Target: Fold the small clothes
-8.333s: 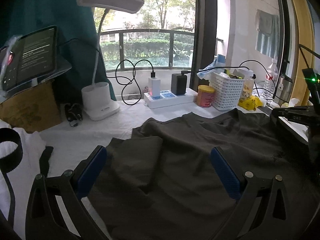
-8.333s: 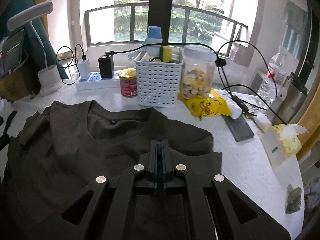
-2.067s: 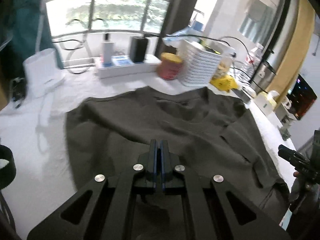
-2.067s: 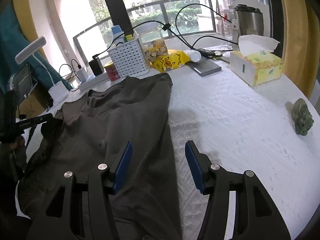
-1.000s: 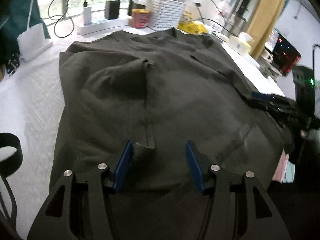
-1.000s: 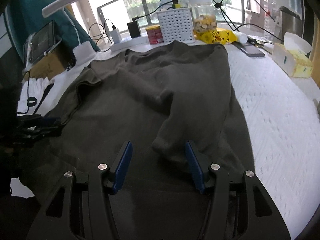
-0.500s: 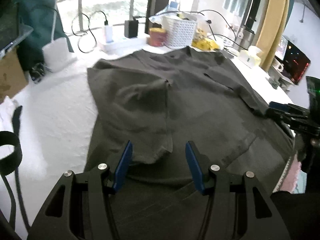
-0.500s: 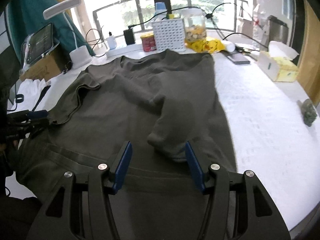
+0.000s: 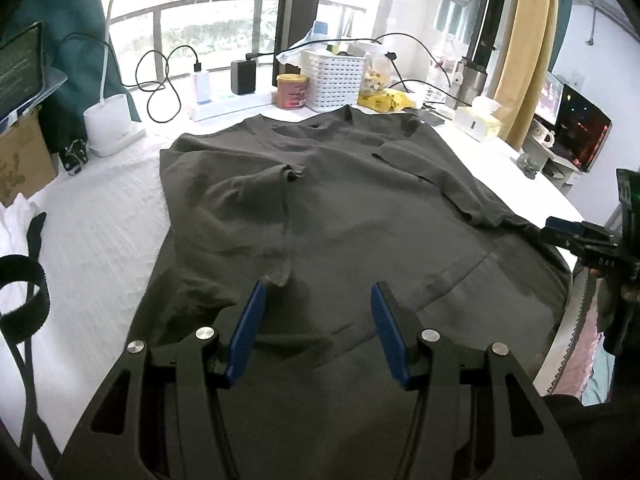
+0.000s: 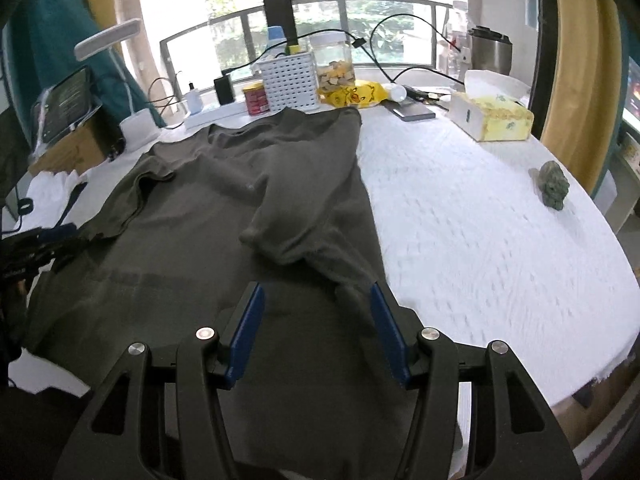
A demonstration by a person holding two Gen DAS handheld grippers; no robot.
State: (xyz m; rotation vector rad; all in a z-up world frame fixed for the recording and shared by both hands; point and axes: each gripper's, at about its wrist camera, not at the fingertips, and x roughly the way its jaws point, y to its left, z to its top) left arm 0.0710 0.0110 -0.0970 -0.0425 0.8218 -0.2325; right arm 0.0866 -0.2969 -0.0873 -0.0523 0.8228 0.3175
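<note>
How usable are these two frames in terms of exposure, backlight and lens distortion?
Left wrist view: the window is blown out white, the dark shirt reads with visible folds, straight edges bow near the rim. Right wrist view: the window is bright yet foliage shows, the white tablecloth keeps its texture; black fisheye corners in both.

1. A table (image 10: 480, 240) under a white textured cloth fills the frame.
2. A dark shirt (image 10: 208, 216) lies spread across its left and middle.
3. Along the upper edge: lamp base (image 9: 110, 130), power strip (image 9: 224, 104), red tin (image 10: 256, 99), white basket (image 10: 289, 80).
4. Upper right: tissue box (image 10: 494, 120), small green figure (image 10: 553, 185).
</note>
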